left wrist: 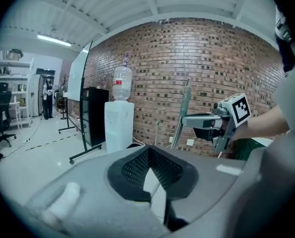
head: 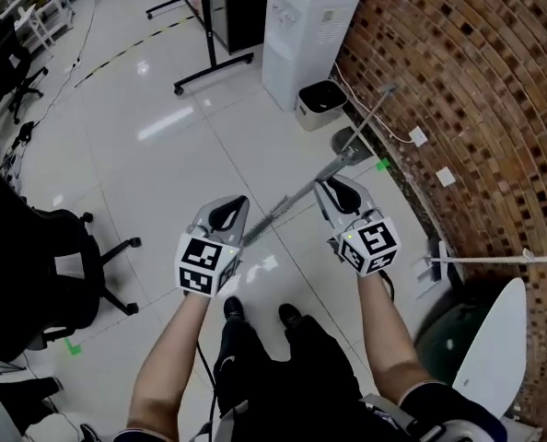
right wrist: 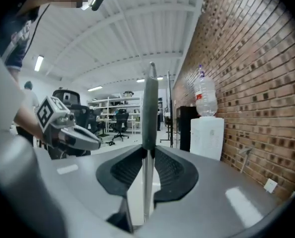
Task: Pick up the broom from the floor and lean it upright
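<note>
The broom [head: 296, 194] is off the floor and slants across the head view, lower end toward my feet, upper end toward the brick wall. My right gripper [head: 333, 180] is shut on its handle. In the right gripper view the handle [right wrist: 150, 108] stands upright between that gripper's pads [right wrist: 147, 152], grey grip above and metal shaft below. My left gripper [head: 237, 205] hangs beside the broom's lower part, jaws together and empty [left wrist: 148, 150]. The left gripper view shows the handle [left wrist: 184, 108] held by the right gripper [left wrist: 189, 121].
A brick wall [head: 476, 81] runs along the right. Against it stand a water dispenser [head: 306, 26], a small bin [head: 321, 104] and a long-handled dustpan [head: 352, 141]. An office chair [head: 34, 265] is at the left and a wheeled stand [head: 214, 63] behind.
</note>
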A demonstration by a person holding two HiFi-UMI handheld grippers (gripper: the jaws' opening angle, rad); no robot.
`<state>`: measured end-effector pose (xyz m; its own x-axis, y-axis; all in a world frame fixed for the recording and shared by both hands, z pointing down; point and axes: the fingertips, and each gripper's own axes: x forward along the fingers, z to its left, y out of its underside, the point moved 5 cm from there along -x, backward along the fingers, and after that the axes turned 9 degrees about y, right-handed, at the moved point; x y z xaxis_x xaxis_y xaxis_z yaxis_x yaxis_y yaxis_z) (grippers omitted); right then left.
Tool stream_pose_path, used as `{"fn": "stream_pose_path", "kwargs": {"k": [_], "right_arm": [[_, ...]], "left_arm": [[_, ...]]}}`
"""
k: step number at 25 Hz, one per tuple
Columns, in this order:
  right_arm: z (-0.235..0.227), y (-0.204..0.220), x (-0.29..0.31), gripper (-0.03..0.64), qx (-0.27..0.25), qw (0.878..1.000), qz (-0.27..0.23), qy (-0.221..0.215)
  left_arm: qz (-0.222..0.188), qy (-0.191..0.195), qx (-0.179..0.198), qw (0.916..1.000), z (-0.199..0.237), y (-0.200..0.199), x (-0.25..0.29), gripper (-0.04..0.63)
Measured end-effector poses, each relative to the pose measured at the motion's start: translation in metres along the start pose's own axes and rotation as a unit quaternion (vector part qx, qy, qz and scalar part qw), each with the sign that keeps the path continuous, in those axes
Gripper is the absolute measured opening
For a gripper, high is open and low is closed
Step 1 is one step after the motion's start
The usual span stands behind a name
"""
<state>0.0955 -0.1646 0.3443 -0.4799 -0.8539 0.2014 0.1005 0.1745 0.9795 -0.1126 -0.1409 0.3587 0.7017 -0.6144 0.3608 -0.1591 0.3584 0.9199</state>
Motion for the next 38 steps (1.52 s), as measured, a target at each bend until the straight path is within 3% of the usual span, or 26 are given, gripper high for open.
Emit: {"fn": "stream_pose_path", "kwargs": {"k": [4, 9, 15, 22, 29, 38], "right_arm": [[-0.003, -0.065, -0.048, 0.078, 0.025, 0.998, -0.023, 0.055], [-0.003, -0.121, -0.076, 0.078, 0.017, 0.991, -0.051, 0.124], [-0.056, -0.12, -0.104, 0.077, 0.011, 0.973, -0.029, 0.23], [-0.149, -0.101, -0.142, 0.076, 0.023, 0.945, -0.01, 0.327], [-0.258, -0.055, -0.175, 0.075, 0.071, 0.931, -0.011, 0.359], [-0.393, 0.008, -0.174, 0.074, 0.117, 0.933, -0.003, 0.341]], "left_arm": [[-0.002, 0.046, 0.024, 0.9987, -0.03, -0.047, 0.003, 0.0], [-0.022, 0.12, 0.054, 0.9911, -0.054, -0.098, 0.016, 0.0], [-0.02, 0.204, 0.1, 0.9735, -0.087, -0.132, 0.071, 0.0], [0.007, 0.273, 0.109, 0.9556, -0.128, -0.14, 0.152, 0.0], [0.022, 0.28, 0.113, 0.9531, -0.175, -0.145, 0.263, 0.0], [0.021, 0.247, 0.122, 0.9611, -0.22, -0.154, 0.401, 0.0]]}}
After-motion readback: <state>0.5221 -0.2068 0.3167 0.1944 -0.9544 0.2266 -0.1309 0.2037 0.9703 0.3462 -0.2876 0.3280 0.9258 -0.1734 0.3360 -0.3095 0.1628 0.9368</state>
